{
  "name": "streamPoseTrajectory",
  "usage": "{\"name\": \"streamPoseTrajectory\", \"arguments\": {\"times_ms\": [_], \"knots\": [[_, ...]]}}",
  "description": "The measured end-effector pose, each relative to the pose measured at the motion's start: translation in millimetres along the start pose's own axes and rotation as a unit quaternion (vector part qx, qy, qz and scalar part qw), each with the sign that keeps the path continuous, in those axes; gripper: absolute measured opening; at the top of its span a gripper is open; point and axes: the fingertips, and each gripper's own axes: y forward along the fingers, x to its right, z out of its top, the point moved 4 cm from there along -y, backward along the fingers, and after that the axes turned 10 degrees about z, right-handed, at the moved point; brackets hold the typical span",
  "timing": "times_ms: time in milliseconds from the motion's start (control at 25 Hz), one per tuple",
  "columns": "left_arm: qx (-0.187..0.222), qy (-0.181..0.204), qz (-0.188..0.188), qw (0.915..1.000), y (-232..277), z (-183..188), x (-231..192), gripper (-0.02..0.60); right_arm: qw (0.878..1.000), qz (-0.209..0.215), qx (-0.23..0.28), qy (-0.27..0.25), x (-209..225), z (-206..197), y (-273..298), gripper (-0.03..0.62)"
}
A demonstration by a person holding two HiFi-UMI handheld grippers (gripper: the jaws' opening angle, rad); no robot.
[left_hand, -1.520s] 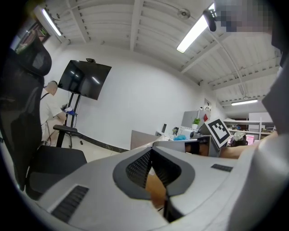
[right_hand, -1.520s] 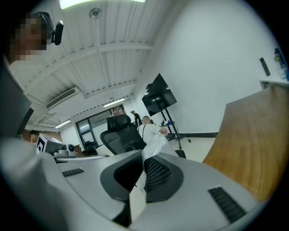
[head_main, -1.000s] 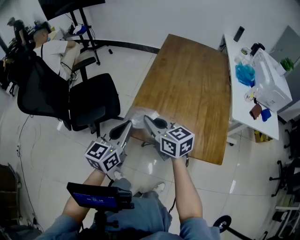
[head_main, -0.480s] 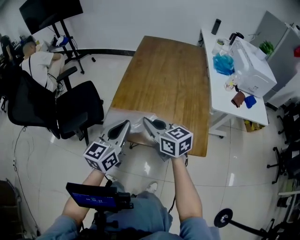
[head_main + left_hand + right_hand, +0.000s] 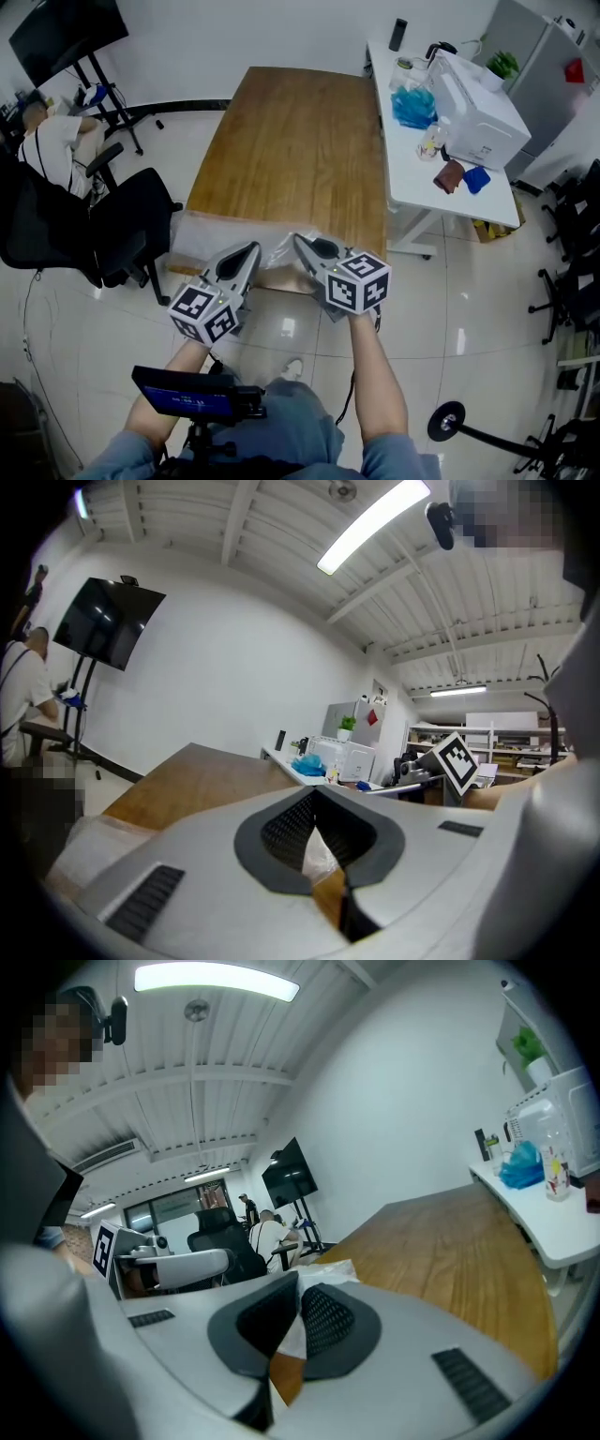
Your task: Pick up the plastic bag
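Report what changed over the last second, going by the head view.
The left gripper and right gripper moved to the right along the near edge of the wooden table, from its left corner to about mid-edge. The plastic bag now trails out to their left, more spread than before. Unchanged: both stay shut on the bag, side by side; nothing on the white desk moved.

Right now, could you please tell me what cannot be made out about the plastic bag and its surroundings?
Head view: near edge of the plastic bag is hidden behind the left gripper and right gripper; contents unclear.
Both gripper views: the gripper bodies hide all but a sliver of bag.
Head view: small items on the white table are too small to name.
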Motion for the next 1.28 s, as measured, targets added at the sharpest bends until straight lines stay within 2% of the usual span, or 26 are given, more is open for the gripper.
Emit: {"name": "streamPoseTrajectory", "arguments": {"times_ms": [600, 920, 1000, 1120, 1280], "knots": [[-0.030, 0.010, -0.050, 0.9983, 60, -26, 66, 0.018, 0.998, -0.060, -0.015, 0.023, 69, -22, -96, 0.005], [-0.041, 0.017, -0.062, 0.9970, 76, -33, 84, 0.018, 0.995, -0.089, -0.050, 0.010, 89, -46, -113, 0.005], [-0.043, 0.019, -0.062, 0.9969, 76, -35, 85, 0.018, 0.993, -0.103, -0.063, 0.002, 93, -53, -114, 0.031], [-0.046, 0.017, -0.061, 0.9969, 75, -37, 86, 0.018, 0.989, -0.119, -0.084, -0.011, 95, -62, -113, 0.032], [-0.049, 0.019, -0.058, 0.9969, 76, -39, 85, 0.018, 0.985, -0.149, -0.080, -0.021, 102, -66, -114, 0.034]]}}
